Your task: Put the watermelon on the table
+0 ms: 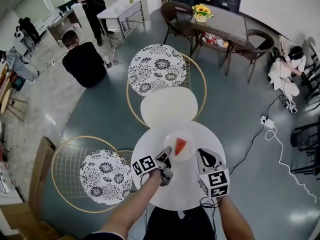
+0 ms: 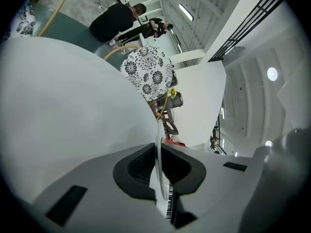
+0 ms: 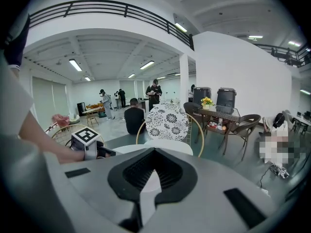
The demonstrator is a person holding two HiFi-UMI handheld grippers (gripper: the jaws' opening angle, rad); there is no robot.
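Pinching the clear plate [image 1: 188, 134] by its 8 o'clock rim, the left gripper's [image 1: 167, 155] fingers [image 2: 136, 171] hold the watermelon [image 1: 180, 145] slice level over the round white surface [image 1: 182, 186], probably so that it cannot slide. Whether the plate already rests there is unclear. The right gripper [image 1: 203, 155], at 4 o'clock, has its fingers closed on nothing. A patterned chair [image 1: 157, 69] at 12 o'clock and a second chair [image 1: 106, 176] at 9 stand apart, and neither is in the way.

Head view looks steeply down, gripper views forward; all share the patterned chair [image 1: 157, 69].

Matt table [image 1: 185, 186] — glossy translucent plate [image 1: 172, 135]
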